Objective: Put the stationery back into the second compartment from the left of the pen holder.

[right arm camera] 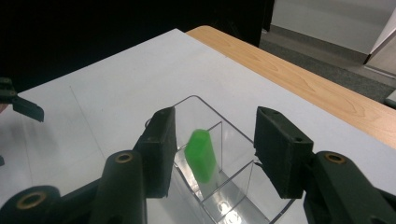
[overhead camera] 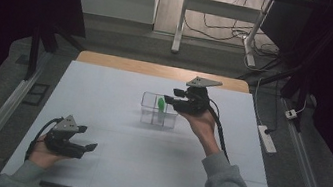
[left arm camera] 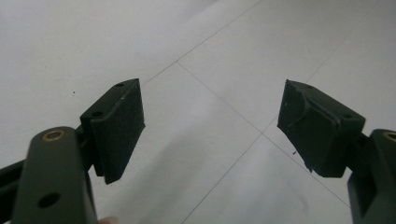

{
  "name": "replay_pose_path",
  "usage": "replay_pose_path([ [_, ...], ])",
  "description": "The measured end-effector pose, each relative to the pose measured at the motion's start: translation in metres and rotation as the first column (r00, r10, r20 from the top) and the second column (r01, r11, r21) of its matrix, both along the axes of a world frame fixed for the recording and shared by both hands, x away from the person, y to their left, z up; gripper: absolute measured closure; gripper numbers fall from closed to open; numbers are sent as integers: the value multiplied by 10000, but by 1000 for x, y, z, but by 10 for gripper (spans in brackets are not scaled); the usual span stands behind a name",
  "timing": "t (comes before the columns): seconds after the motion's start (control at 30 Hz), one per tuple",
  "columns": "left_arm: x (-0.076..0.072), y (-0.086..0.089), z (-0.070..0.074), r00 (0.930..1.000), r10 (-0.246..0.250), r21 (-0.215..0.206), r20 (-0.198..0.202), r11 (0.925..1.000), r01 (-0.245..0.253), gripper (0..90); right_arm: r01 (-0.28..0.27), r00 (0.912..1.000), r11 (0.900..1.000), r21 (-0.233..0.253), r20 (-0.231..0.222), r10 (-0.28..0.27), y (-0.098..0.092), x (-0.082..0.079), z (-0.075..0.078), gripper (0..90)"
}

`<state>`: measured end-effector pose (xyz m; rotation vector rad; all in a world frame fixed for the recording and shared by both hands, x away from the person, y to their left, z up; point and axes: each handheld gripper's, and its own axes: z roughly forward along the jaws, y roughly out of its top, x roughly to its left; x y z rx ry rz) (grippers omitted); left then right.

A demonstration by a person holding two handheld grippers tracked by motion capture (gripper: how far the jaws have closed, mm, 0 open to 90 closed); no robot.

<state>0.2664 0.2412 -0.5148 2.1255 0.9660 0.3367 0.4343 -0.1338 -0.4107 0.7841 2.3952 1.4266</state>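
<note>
Right gripper [right arm camera: 212, 154] jaws wide, hovering over green block [right arm camera: 201, 155] | block leans in the clear box [right arm camera: 243, 186], worktop 12 o'clock | left gripper [overhead camera: 76, 145] jaws wide, idle at 8 | risk: I clip the divider and tip the box.

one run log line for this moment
right gripper: open, above clear box | green block: leaning in box compartment | left gripper: open, empty, over white table
</note>
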Motion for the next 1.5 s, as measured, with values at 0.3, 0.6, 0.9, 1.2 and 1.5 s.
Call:
replay_pose_path([
  [0.3, 0, 0, 0, 10000, -2, -5, 6, 10000, 2, 227, -11, 10000, 9999, -137, 88, 12, -13, -11, -7, 467],
  [0.6, 0, 0, 0, 10000, 43, 11, 10, 10000, -43, 227, 157, 9998, 9997, -171, -106, -159, -46, -31, -23, 466],
  [0.9, 1, -2, 0, 10000, -3, 47, -4, 10000, 3, 226, 336, 9994, 9982, -491, -66, -339, -73, -58, -33, 433],
  [1.2, 2, -3, 0, 10000, -19, 17, 6, 10000, 19, 226, 591, 9982, 9950, -811, -29, -596, -104, -81, -49, 399],
  [1.5, 3, -5, 1, 10000, -14, 7, 12, 10000, 14, 226, 987, 9951, 9895, -1052, 59, -986, -136, -103, -64, 376],
])
